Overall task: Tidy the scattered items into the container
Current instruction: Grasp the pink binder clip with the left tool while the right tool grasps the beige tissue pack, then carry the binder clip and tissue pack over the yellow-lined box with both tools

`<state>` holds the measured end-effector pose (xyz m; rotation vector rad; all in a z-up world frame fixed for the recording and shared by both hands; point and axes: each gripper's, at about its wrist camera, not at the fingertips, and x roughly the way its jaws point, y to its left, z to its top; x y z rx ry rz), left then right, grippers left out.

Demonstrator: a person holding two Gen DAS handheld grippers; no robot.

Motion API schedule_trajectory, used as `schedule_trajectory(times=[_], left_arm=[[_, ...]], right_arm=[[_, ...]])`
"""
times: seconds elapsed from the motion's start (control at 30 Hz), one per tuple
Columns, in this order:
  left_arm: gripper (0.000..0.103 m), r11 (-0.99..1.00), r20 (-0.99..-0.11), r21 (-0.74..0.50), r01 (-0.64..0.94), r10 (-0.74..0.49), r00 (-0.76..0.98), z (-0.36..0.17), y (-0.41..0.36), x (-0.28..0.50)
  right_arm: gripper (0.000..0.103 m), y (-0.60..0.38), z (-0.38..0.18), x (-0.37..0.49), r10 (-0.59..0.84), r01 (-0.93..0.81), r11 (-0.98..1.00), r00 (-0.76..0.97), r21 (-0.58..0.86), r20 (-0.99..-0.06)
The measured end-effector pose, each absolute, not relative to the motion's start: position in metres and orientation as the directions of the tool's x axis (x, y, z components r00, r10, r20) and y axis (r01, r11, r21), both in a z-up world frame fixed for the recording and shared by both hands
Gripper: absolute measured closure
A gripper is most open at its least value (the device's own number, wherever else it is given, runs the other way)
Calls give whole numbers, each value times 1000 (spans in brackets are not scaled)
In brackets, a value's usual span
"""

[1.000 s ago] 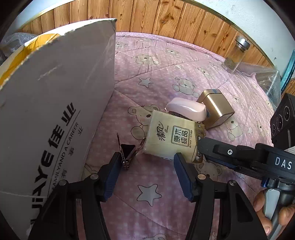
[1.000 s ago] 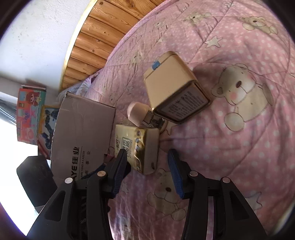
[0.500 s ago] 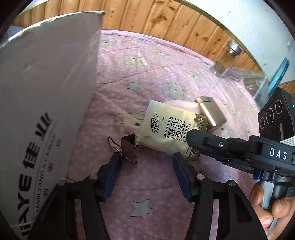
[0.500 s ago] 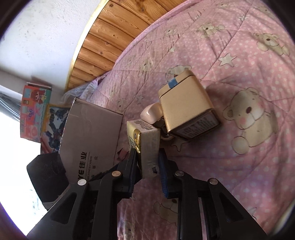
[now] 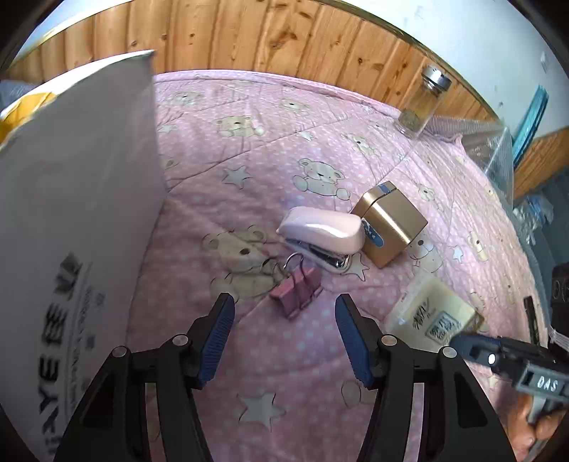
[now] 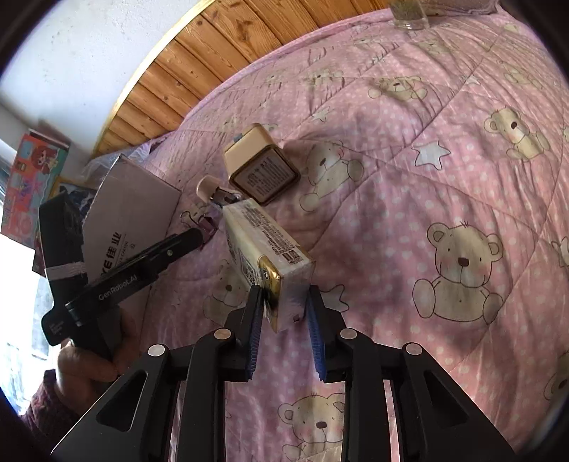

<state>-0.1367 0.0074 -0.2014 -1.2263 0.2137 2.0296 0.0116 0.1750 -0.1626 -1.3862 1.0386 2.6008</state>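
Tissue pack (image 6: 270, 256) now lifted off the quilt, clenched between the fingers of the right gripper (image 6: 284, 309) instead of lying against the stapler, and the left gripper (image 5: 284, 320) has swung over the pink binder clip (image 5: 297, 293), jaws spread and empty. Nothing visibly in the cardboard box (image 5: 71, 213) yet; stapler (image 5: 322, 231), gold tin (image 5: 389, 222) and clip remain loose near it. Pink bear-print quilt (image 6: 444, 160) on a bed, wood-panel wall (image 5: 266, 32), glass jar (image 5: 423, 103) at the far edge.
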Motion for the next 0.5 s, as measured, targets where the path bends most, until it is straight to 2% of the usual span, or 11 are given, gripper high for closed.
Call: schedule_trajectory(times=[0.03, 0.1, 0.13, 0.2, 0.27, 0.5], left_arm=[[43, -698, -818, -222, -681, 513, -260, -203, 12, -136], [43, -690, -823, -209, -693, 507, -256, -208, 25, -138], [44, -693, -827, -201, -693, 499, -259, -210, 34, -142], [65, -696, -825, -196, -691, 498, -269, -209, 37, -145], [70, -701, -825, -189, -688, 493, -276, -209, 36, -147], [74, -694, -823, -191, -694, 498, -272, -210, 38, -146]], right_arm=[[73, 176, -164, 12, -280, -314, -774, -610, 550, -742], [62, 179, -167, 10, -275, -329, -766, -609, 552, -744], [62, 181, -169, 9, -272, -335, -760, -614, 557, -741], [58, 186, -170, 6, -270, -341, -746, -630, 573, -728], [54, 189, -169, -2, -266, -341, -742, -640, 577, -721], [52, 189, -160, -18, -209, -366, -776, -619, 514, -757]])
